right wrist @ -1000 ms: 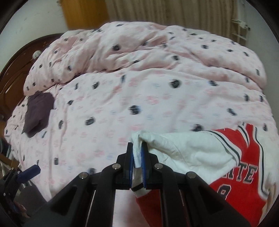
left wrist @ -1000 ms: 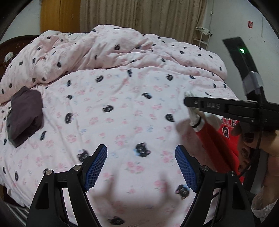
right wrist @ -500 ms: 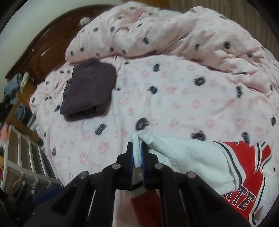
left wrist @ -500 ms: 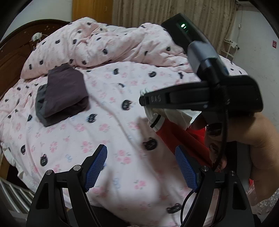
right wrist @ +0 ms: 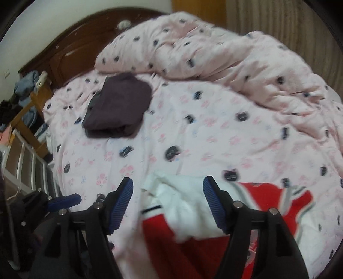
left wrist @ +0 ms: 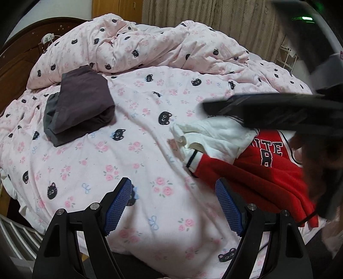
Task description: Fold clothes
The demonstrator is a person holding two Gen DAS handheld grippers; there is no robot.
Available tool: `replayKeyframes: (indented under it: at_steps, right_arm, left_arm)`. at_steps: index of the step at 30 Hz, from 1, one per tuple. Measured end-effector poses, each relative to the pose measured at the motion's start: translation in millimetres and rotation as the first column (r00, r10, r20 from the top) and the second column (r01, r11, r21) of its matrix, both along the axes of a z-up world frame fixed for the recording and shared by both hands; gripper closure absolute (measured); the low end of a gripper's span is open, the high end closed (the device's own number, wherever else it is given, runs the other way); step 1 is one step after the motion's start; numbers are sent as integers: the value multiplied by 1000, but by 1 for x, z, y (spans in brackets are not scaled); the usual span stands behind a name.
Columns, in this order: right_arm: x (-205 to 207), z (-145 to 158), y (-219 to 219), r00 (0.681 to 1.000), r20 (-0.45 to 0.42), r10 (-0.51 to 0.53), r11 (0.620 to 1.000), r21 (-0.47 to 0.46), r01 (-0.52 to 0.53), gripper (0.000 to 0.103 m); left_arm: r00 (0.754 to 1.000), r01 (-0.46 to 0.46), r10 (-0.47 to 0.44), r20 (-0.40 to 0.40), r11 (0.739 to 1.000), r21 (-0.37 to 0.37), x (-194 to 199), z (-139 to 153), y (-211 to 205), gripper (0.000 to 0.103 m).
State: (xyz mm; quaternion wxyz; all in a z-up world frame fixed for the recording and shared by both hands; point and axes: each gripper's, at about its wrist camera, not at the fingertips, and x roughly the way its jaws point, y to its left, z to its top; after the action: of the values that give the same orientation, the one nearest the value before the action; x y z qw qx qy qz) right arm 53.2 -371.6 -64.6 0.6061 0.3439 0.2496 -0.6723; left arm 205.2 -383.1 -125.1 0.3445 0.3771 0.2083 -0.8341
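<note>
1. Left gripper [left wrist: 173, 202]: black frame, blue ribbed pads. The fingers [left wrist: 119, 203] stand spread wide and hold nothing. It hovers over the near edge of the bed, with only the pink quilt between the pads.

2. Right gripper [right wrist: 168, 203]: same build, fingers [right wrist: 213, 203] released and apart. The white part of the garment lies below and between them; neither pad visibly touches the cloth. This view is motion-blurred, so contact cannot be confirmed.

3. In the left wrist view the right gripper [left wrist: 272, 110] crosses the frame at 2 to 3 o'clock as a dark blurred bar, above the garment. A hand [left wrist: 321, 154] holds it at the right edge.

4. Task item: a red and white basketball-style jersey top with black lettering [left wrist: 253, 163] lies crumpled on the bed at 4 o'clock in the left wrist view. Its white portion [left wrist: 216, 135] is bunched toward the centre of the bed; the red body trails toward the near right edge. In the right wrist view the same garment [right wrist: 188, 214] sits at 5 to 6 o'clock.

5. Second item: a folded dark purple-grey cloth bundle [left wrist: 79, 105] rests on the quilt at 10 o'clock, well apart from the jersey.

6. Surface: a pink quilt printed with black cat faces and roses [left wrist: 128, 154] covers the bed, flat in front and heaped in rumpled folds at 12 o'clock.

7. Surroundings: a dark wooden headboard [right wrist: 72, 49] at 10 to 11 o'clock and a ribbed beige curtain [left wrist: 214, 19] behind the bed.
</note>
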Motion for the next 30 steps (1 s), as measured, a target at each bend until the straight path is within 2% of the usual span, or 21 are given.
replayKeyframes:
  at_steps: [5,12,15,17,24,30]
  right_arm:
    - [-58,11,49,991,-46,-128,992,-14,127,33]
    - [-110,-22,106,972,-45,-230,973,-2,230,33]
    - [-123,-35,116,965,-44,-259,966,-7,259,33]
    - [-134,-41,117,962,-6,-273,962,18,273,33]
    - [-146,-38,122,966,25,-256,967,-11,256,33]
    - [-159,-35,130,959,51,-279,960,-9,280,33]
  left_arm:
    - [999,33,-32,18,999,-29,-22,-2,6,27]
    - [989,145,-142,45,986,-82,-67,-13,17,27]
    - [975,219,-213,60,970,-102,-83,-20,26,27]
    - [963,266,-260,70,958,-103,-92,-25,32,27]
    - [954,293,-286,86,952,-85,-107,-35,25,27]
    - [942,327,-314,119,938,-112,-114,-34,18,27]
